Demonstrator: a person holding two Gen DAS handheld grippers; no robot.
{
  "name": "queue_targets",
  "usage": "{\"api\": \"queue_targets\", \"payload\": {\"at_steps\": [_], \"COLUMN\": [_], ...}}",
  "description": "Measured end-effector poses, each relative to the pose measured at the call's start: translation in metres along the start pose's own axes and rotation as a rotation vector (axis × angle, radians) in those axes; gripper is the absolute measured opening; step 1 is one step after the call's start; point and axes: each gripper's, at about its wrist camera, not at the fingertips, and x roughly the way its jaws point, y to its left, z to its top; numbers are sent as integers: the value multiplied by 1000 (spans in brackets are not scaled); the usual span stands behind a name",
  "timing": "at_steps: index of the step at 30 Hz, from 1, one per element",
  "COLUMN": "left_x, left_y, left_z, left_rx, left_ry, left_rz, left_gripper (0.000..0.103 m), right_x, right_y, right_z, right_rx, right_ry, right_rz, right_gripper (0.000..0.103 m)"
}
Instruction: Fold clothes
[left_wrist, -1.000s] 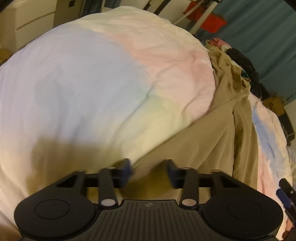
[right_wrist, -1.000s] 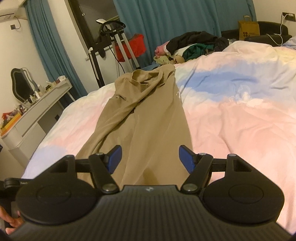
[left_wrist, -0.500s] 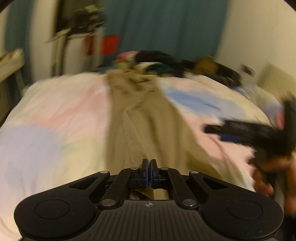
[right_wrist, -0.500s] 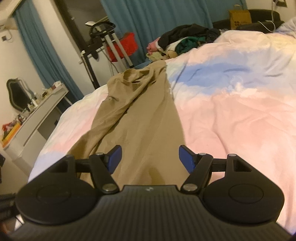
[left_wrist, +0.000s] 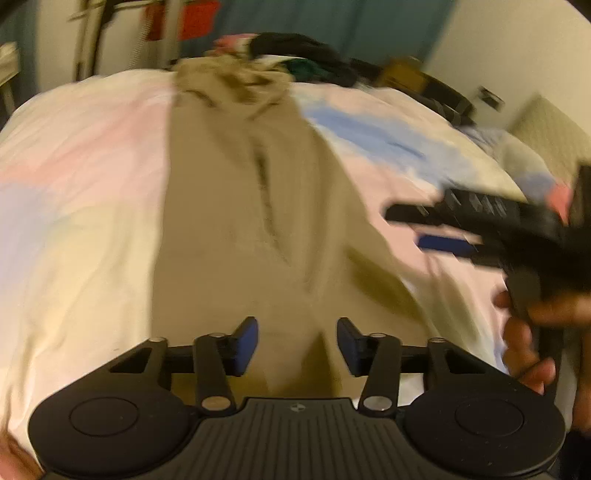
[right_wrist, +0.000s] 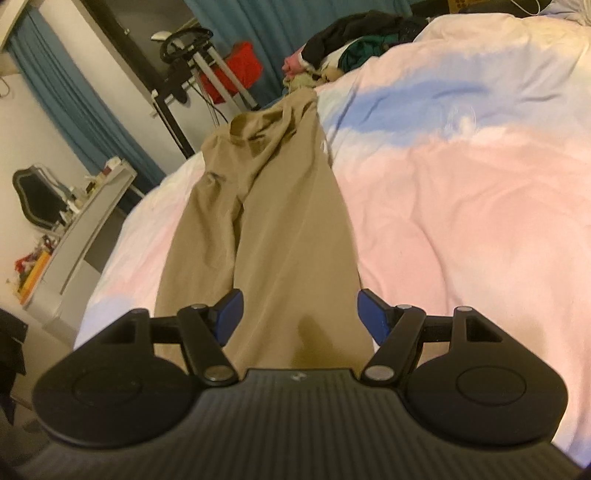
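Note:
Tan trousers (left_wrist: 236, 206) lie lengthwise on the pastel bed cover (left_wrist: 74, 192), legs side by side, waist bunched at the far end. They also show in the right wrist view (right_wrist: 280, 229). My left gripper (left_wrist: 297, 343) is open and empty just above the near end of the trousers. My right gripper (right_wrist: 297, 314) is open and empty over the near end of the same trousers. In the left wrist view the right gripper (left_wrist: 413, 227) shows blurred at the right, held by a hand, open.
A heap of dark and coloured clothes (right_wrist: 354, 40) lies at the far end of the bed. A metal stand with a red bag (right_wrist: 229, 70) and a white dresser (right_wrist: 77, 229) stand left of the bed. The bed cover (right_wrist: 461, 221) stretches to the right.
My left gripper, shut half a second ago, has opened and dropped closer to the trousers. My right gripper stayed open and moved lower and nearer to the trouser legs.

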Motion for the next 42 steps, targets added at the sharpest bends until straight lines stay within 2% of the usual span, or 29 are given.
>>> {"api": "queue_targets", "payload": {"at_steps": [5,10,11,12,14,17,20,23,26,30,31,32,33,38,40,41,42], "left_x": [6,-5,-4,-2,3,18,26,33,46,57,60,61,63,62,60,58,56], "left_y": [29,78,89,102,128,154,154,147,141,143,141,139,138,136,134,134,133], "left_z": [9,14,16,14,9,2,4,6,-3,-9,-9,-9,-9,-9,-9,-8,-8], "left_rx": [-117,-312,-361,-425,-557,-709,-710,-683,-712,-753,-747,-739,-730,-733,-720,-713,-702], "left_ry": [5,-73,-83,-73,-50,3,18,29,82,119,123,128,133,150,159,162,160], "left_rz": [23,33,37,28,7,-88,-182,-227,-265,-263,-260,-256,-252,-244,-242,-239,-237], "left_gripper": [58,70,70,70,69,65,62,58,53,51,51,49,44,37,29,24,14], "right_x": [7,5,4,4,4,5,7,10,7,2,4,5,9,9,7,4,0], "right_y": [-9,-24,-29,-34,-46,-62,-72,-79,-77,-69,-64,-58,-51,-22,-17,-15,-13], "right_z": [-6,-13,-15,-17,-23,-30,-35,-46,-54,-56,-56,-57,-59,-61,-61,-61,-60], "right_rx": [27,97,120,149,224,324,412,518,566,545,523,493,453,291,266,254,245], "right_ry": [39,72,80,88,107,131,155,203,228,246,260,281,312,373,376,375,368], "right_rz": [-1,0,-4,-6,-7,-7,30,129,188,175,168,157,144,92,71,67,66], "right_gripper": [71,70,67,63,63,55,54,54,54,52,48,35,29,27,22,17,12]}}
